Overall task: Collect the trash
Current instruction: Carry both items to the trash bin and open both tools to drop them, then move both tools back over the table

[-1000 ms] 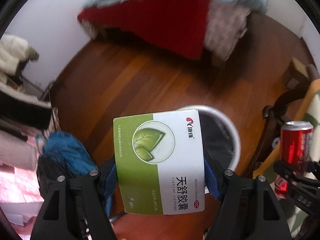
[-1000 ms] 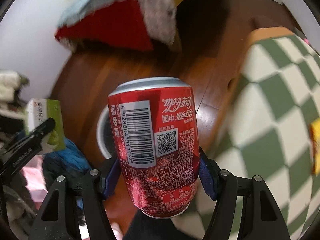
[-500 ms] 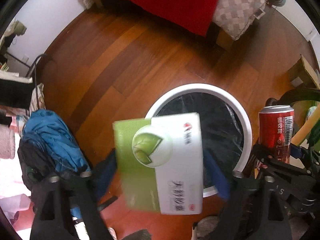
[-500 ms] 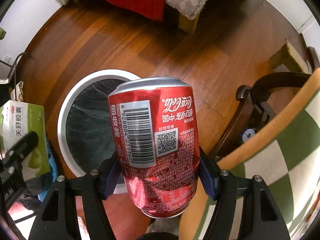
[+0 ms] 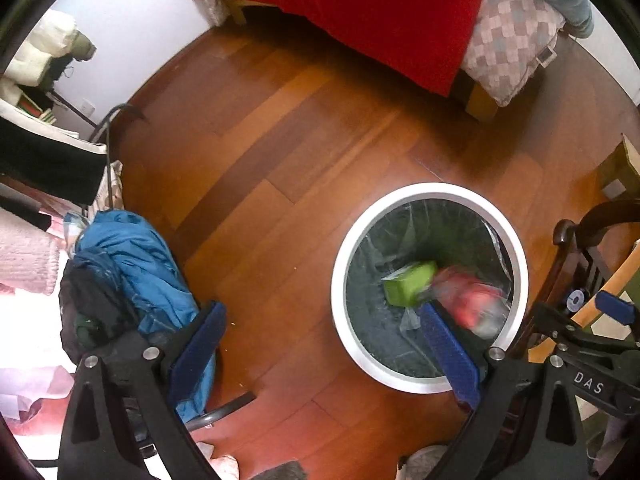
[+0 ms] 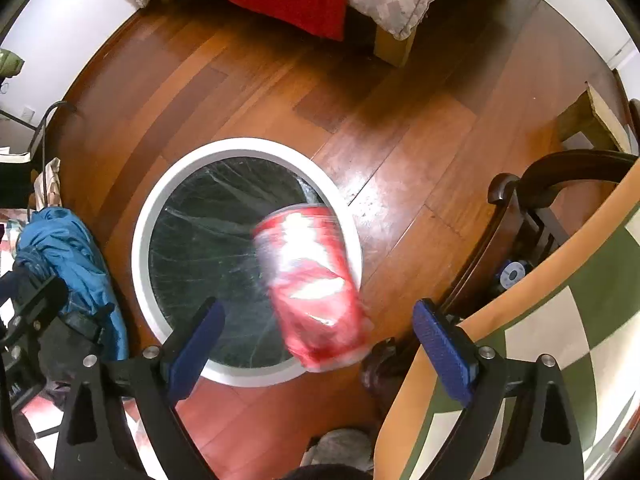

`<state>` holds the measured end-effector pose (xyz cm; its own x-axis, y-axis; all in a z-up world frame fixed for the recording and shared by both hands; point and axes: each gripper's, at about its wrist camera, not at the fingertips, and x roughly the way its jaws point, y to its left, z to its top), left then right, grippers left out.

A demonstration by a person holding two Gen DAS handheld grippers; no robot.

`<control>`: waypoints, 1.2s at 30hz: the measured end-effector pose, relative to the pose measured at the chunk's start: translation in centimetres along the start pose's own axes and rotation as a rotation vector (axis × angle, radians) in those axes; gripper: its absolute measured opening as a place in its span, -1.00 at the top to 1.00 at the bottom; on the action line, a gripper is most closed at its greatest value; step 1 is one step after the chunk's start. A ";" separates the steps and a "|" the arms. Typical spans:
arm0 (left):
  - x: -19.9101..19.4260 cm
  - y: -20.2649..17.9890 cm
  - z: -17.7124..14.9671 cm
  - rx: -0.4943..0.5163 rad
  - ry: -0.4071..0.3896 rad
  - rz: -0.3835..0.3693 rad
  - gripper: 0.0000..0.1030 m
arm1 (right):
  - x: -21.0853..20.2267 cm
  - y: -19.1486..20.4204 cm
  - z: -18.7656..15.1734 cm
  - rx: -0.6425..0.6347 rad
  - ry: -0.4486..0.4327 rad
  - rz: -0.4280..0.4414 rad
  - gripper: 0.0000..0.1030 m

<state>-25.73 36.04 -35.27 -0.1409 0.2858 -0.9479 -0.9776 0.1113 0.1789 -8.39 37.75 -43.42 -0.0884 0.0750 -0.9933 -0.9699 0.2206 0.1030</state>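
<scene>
Right wrist view: blurred can (image 6: 316, 284) over white bin rim (image 6: 140, 240), chair (image 6: 520, 196) alongside.

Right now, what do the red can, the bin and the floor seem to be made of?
Can: probably thin metal, glossy printed red, silver rim.
Bin: smooth white rim, likely plastic; crinkled shiny dark liner, probably plastic film.
Floor: varnished wood planks, visible seams and glare.

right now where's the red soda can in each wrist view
Left wrist: the red soda can is a blur inside the bin at lower right, beside the green box.
Right wrist: it is centre frame, blurred, free between the opening jaws of the right gripper, over the bin's right edge.
Shared landmark: the white-rimmed bin.
</scene>
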 end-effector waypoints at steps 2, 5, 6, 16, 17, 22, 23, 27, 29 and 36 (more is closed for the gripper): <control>-0.7 -0.1 -0.4 0.002 -0.013 0.009 -0.93 | -0.7 0.1 -0.4 -0.019 -0.018 -0.024 -0.87; -1.7 -0.2 -0.8 0.006 -0.029 0.012 -0.93 | -2.2 0.3 -1.1 -0.042 -0.050 -0.069 -0.90; -2.0 -0.3 -1.0 0.007 -0.034 0.013 -0.93 | -2.7 0.3 -1.5 -0.049 -0.059 -0.082 -0.97; -7.7 -0.6 -2.9 0.016 -0.109 -0.020 -0.93 | -8.7 -0.7 -4.3 -0.045 -0.147 -0.069 -0.99; -8.3 -0.7 -3.1 0.018 -0.118 -0.022 -0.93 | -9.3 -0.9 -4.6 -0.042 -0.156 -0.062 -0.99; -12.0 -0.6 -4.0 0.018 -0.168 -0.042 -0.93 | -12.8 -1.6 -6.3 -0.029 -0.198 -0.007 -0.99; -12.5 -0.5 -4.3 0.019 -0.171 -0.053 -0.93 | -13.6 -1.7 -6.7 -0.028 -0.211 0.007 -0.99; -15.6 -0.4 -5.1 0.016 -0.207 -0.079 -0.93 | -16.8 -2.2 -8.2 -0.029 -0.252 0.049 -0.99; -16.8 -0.4 -5.6 0.016 -0.222 -0.086 -0.93 | -18.2 -2.5 -9.1 -0.027 -0.269 0.078 -0.99; -21.3 -1.7 -6.9 0.030 -0.281 -0.114 -0.93 | -22.6 -4.8 -11.9 0.021 -0.317 0.199 -0.99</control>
<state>-22.16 23.18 -17.17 0.0221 0.5212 -0.8532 -0.9789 0.1846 0.0874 -4.47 23.45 -22.10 -0.1972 0.4153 -0.8881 -0.9355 0.1911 0.2971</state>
